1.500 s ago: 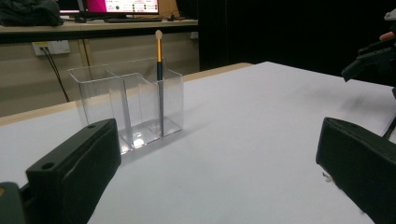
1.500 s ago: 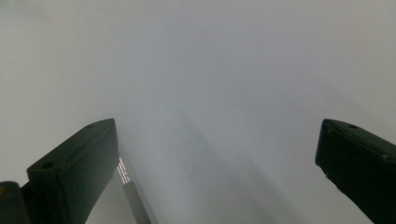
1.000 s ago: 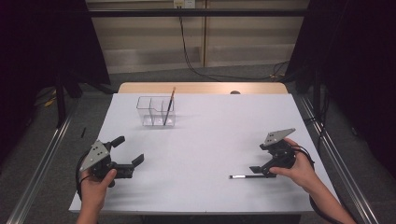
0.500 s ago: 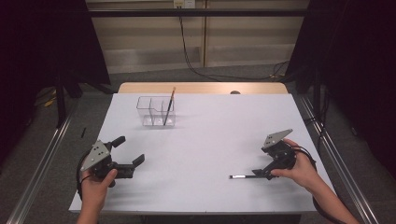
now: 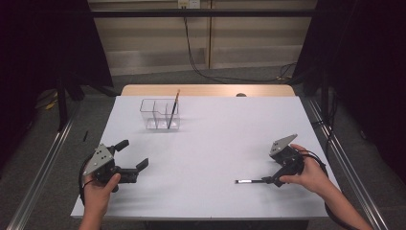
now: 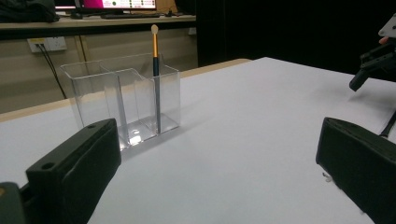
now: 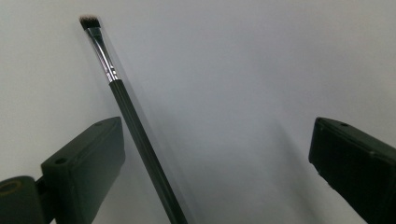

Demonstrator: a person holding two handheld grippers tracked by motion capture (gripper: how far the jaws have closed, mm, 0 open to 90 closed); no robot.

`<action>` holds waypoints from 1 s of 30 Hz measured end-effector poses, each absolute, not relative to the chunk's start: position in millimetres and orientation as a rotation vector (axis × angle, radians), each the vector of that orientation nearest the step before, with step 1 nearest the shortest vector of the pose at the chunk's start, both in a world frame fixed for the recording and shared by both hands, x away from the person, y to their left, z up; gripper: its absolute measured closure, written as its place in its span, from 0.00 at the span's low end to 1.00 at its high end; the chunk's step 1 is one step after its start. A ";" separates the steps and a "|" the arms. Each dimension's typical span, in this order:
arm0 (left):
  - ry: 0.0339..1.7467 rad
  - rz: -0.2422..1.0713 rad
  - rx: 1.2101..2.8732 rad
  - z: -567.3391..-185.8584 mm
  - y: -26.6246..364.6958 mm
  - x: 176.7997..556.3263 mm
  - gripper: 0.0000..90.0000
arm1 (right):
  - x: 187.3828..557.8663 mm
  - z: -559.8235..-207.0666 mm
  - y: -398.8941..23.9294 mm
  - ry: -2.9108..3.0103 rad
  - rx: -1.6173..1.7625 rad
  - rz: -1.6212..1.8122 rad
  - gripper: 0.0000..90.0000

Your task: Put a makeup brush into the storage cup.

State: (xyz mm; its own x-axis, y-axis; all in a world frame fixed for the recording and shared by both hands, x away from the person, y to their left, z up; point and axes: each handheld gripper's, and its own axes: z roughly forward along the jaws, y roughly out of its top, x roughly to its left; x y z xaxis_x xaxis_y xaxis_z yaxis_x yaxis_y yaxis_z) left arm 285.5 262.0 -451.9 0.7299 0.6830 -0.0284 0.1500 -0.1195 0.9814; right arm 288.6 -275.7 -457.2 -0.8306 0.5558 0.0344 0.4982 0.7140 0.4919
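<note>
Two hand-held grippers are over the white tabletop (image 5: 210, 143), one in each of the person's hands. The right hand-held gripper (image 5: 276, 180) is at the near right side, low over the tabletop. A thin black brush (image 5: 249, 181) lies flat there, with its bristle end pointing left. In the right gripper view the jaws are wide apart and the brush (image 7: 128, 112) lies between them, very close to the left jaw. I cannot tell if it touches that jaw. The brush has a dark handle, a shiny silver part and a short dark tuft at the far end. Nothing is pinching it. The left hand-held gripper (image 5: 131, 155) is at the near left side, well apart from the brush. Its jaws are wide apart too, and it holds nothing. In the left gripper view a clear plastic box (image 6: 121, 100) stands on the tabletop past the jaws. It has walls inside that split it into parts. A second brush (image 6: 155, 70) with a gold and dark handle stands up in the rightmost part, with its pale tip at the top. From the high view the clear plastic box (image 5: 155, 115) sits on the far left part of the tabletop, and the second brush (image 5: 173, 109) leans a little in it
</note>
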 end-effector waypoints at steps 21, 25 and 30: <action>0.669 0.528 1.672 -452.0 261.5 285.9 0.00 | 283.3 -455.4 -279.3 2.869 0.729 0.624 0.23; 0.672 0.525 1.670 -452.0 260.7 285.8 0.00 | 281.7 -455.4 -281.2 2.891 0.704 0.636 0.34; 0.664 0.525 1.673 -452.2 260.5 286.4 0.00 | 280.3 -456.9 -277.7 2.925 0.659 0.625 0.44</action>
